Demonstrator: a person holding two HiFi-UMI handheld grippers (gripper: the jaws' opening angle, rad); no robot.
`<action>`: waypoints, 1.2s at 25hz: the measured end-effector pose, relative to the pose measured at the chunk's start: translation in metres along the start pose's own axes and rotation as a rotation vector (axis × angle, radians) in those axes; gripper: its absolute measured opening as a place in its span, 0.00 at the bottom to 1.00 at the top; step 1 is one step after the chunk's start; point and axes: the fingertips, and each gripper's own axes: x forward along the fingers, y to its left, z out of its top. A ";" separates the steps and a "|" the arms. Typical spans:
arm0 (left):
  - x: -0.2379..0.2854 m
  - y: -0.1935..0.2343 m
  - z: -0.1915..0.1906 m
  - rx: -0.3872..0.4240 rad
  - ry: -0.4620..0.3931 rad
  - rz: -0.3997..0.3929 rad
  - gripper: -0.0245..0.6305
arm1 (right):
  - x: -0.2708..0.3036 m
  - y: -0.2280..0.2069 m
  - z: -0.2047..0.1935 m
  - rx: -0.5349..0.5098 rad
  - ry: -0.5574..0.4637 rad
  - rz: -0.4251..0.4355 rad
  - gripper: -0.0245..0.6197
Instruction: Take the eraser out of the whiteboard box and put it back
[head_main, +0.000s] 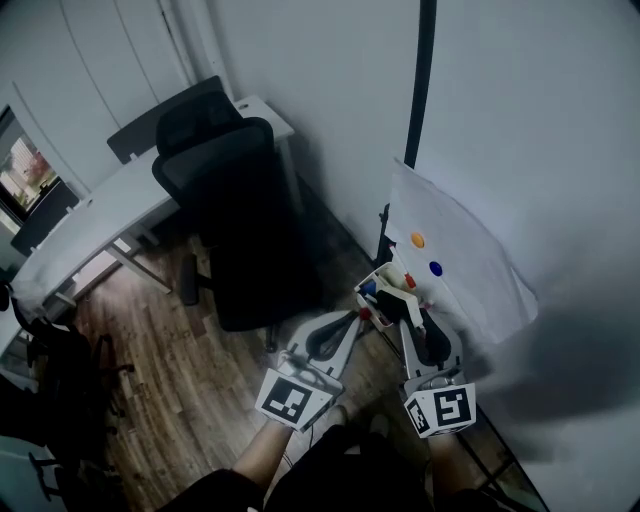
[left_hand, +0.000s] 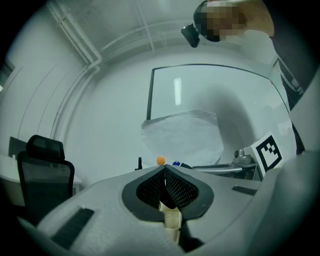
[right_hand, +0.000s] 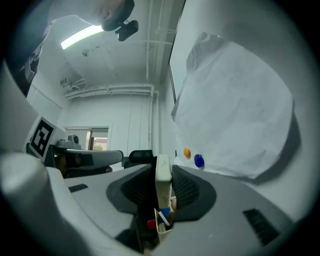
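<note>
A: Right tool (right_hand: 163, 169), state?
B: Clamped on the eraser (right_hand: 162, 187). We see it upright, flat faces against the pads. The thin edge points down, so it suits the narrow box (right_hand: 164, 231).
A: So where's the eraser?
B: Right at the box mouth, lower end just beside the markers (right_hand: 163, 213). We can't tell whether it's a touch inside or a touch out.
A: Left tool (left_hand: 165, 170)?
B: Tips pressed together, with a cream edge (left_hand: 171, 220) caught lower between the pads. We take that for the box wall, so it's probably steadying the box against the eraser's drag.
A: Step?
B: We judge it's either lifting out or putting back; the frames don't say which. Either way it needs a straight vertical path, because the markers crowd the slot and could snag the eraser.
</note>
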 end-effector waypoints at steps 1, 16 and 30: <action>0.001 0.001 -0.005 -0.007 0.009 0.001 0.04 | 0.001 0.000 -0.005 0.004 0.009 -0.001 0.21; 0.019 0.018 -0.048 -0.054 0.076 -0.007 0.04 | 0.030 -0.006 -0.063 -0.060 0.156 -0.004 0.21; 0.015 0.022 -0.077 -0.092 0.126 0.002 0.04 | 0.043 -0.010 -0.096 -0.040 0.212 0.023 0.26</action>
